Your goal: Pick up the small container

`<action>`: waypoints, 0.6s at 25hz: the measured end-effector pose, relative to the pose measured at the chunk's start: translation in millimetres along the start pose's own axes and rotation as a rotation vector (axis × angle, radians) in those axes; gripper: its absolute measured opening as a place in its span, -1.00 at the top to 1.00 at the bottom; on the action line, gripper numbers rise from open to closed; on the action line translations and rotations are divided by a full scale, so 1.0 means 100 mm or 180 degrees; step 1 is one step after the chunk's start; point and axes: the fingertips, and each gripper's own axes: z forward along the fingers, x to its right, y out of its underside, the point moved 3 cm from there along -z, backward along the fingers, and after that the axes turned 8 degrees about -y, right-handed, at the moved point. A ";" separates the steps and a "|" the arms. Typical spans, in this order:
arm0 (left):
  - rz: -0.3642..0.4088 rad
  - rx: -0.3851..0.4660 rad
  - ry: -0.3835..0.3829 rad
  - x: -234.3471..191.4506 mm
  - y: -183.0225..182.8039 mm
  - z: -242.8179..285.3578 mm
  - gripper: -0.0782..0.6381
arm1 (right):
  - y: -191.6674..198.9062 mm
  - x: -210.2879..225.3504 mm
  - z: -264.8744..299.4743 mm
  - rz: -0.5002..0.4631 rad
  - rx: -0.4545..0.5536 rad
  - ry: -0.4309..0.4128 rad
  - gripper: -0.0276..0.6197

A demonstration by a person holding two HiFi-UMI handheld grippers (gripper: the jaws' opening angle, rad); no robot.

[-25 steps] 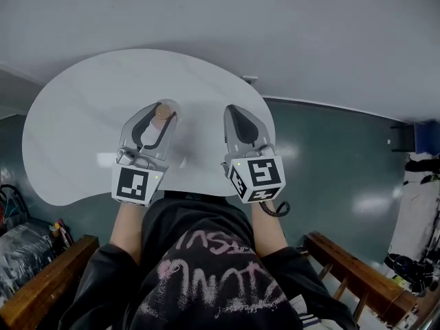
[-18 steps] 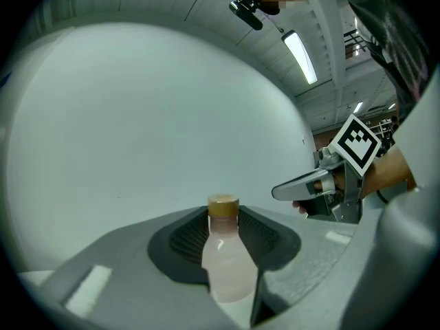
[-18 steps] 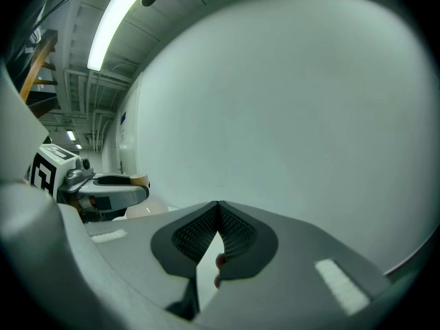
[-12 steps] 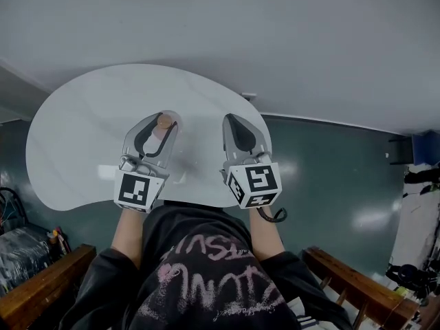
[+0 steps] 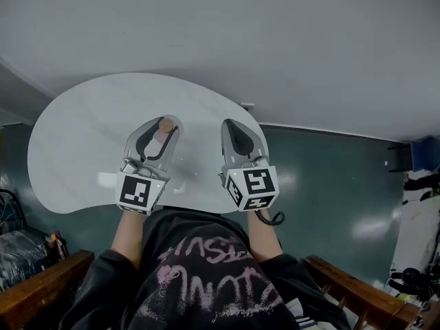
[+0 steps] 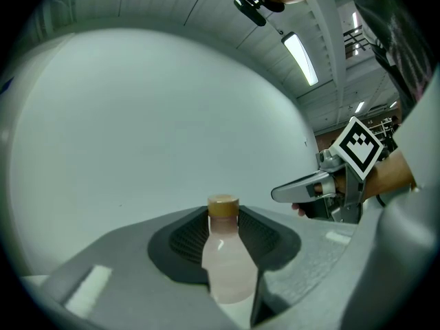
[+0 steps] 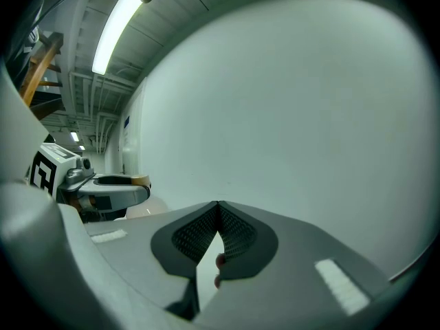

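Container (image 6: pixel 227 267) lifted off table (image 5: pixel 75 136), clamped in L tool (image 6: pixel 223 218)

We find only one piece of lettering: a pink, chalk-like scrawl in two lines across the front of the person's dark shirt (image 5: pixel 206 273). In the head view it is too loose and distorted for us to read a single word. The left marker cube (image 5: pixel 139 192) on the left gripper (image 5: pixel 163 124) and the right marker cube (image 5: pixel 253 186) on the right gripper (image 5: pixel 227 124) bear black-and-white square code patterns, which we cannot read as letters or numbers.
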 end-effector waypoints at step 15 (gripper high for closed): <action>0.0011 0.0096 -0.0172 -0.11 -0.15 -0.07 0.40 | -0.14 -0.07 0.06 -0.0101 0.0065 -0.0133 0.89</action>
